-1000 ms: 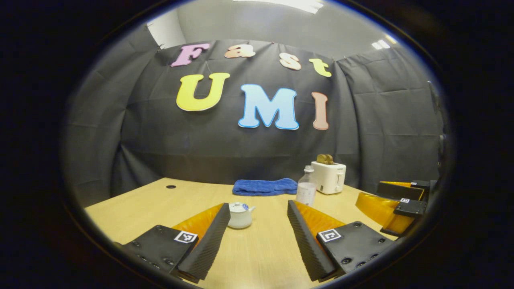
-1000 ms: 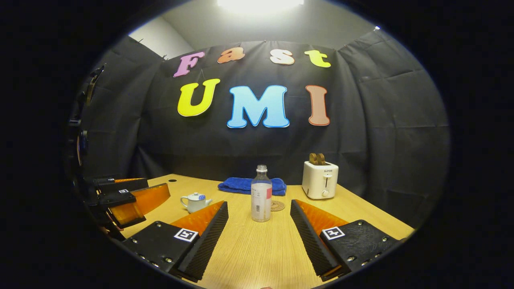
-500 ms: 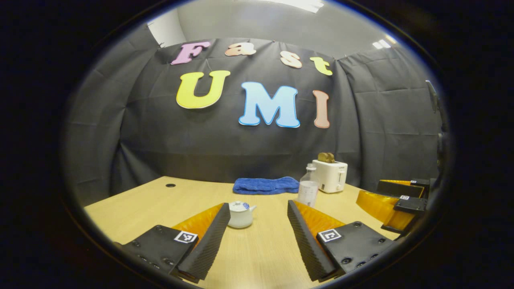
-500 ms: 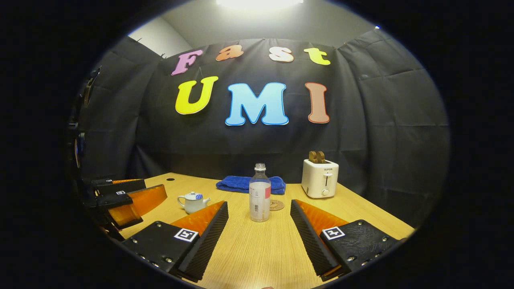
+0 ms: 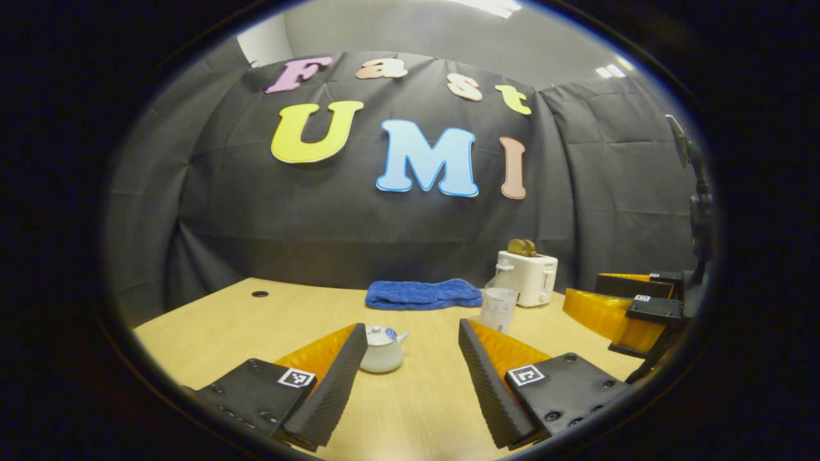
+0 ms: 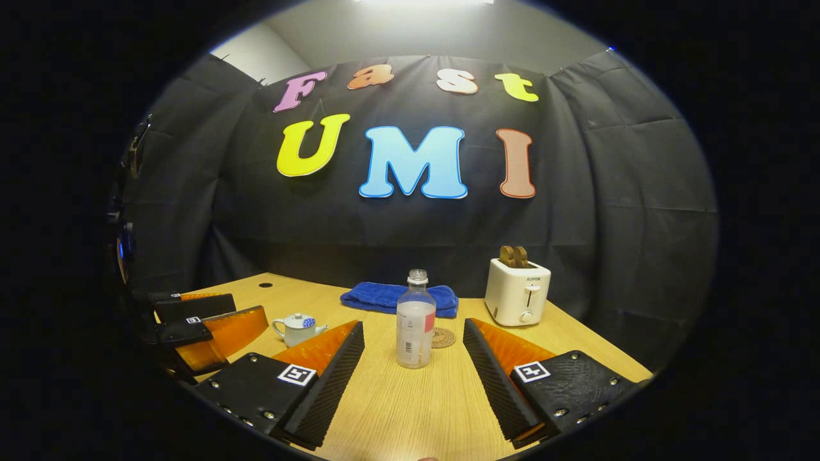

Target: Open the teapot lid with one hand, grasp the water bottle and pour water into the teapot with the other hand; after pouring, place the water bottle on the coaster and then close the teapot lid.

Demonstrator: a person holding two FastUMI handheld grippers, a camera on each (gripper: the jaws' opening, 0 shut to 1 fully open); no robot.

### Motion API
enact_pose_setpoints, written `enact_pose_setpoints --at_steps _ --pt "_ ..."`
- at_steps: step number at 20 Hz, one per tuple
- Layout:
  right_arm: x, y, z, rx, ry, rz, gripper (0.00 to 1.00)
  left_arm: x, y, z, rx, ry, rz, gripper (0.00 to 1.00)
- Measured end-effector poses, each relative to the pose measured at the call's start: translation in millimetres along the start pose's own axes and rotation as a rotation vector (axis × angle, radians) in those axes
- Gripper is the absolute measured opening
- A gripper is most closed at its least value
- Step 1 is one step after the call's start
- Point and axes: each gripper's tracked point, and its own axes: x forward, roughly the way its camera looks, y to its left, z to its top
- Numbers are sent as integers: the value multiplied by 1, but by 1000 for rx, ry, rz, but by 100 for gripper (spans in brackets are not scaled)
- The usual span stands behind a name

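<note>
Hovering level over the table (image 6: 410, 410), both grippers' fingers gape, left gripper (image 5: 410, 384) facing teapot (image 5: 382, 349), right gripper (image 6: 413, 384) facing water bottle (image 6: 415, 320).

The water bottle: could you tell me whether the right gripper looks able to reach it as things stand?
Probably yes. The right gripper is open, and the water bottle stands upright straight ahead between its fingers' lines, with bare table between them.

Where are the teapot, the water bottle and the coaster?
teapot (image 5: 382, 351), left gripper view, on its body.
water bottle (image 6: 415, 327), right gripper view, on its label.
coaster (image 6: 442, 337), right gripper view, on its top.
</note>
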Motion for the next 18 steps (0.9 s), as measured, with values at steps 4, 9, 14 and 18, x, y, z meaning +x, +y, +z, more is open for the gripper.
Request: enact_pose_setpoints --at_steps 4,9,14,18 --pt "25 2 2 -21 16 -11 97 25 8 2 15 5 -16 94" --pt "57 -6 16 -22 5 -52 97 56 16 8 60 -9 -36 94" --pt "95 -11 8 15 35 -81 96 94 16 12 92 -42 -88 94" --pt "122 -9 -4 18 78 -73 97 120 20 6 95 -32 -110 95"
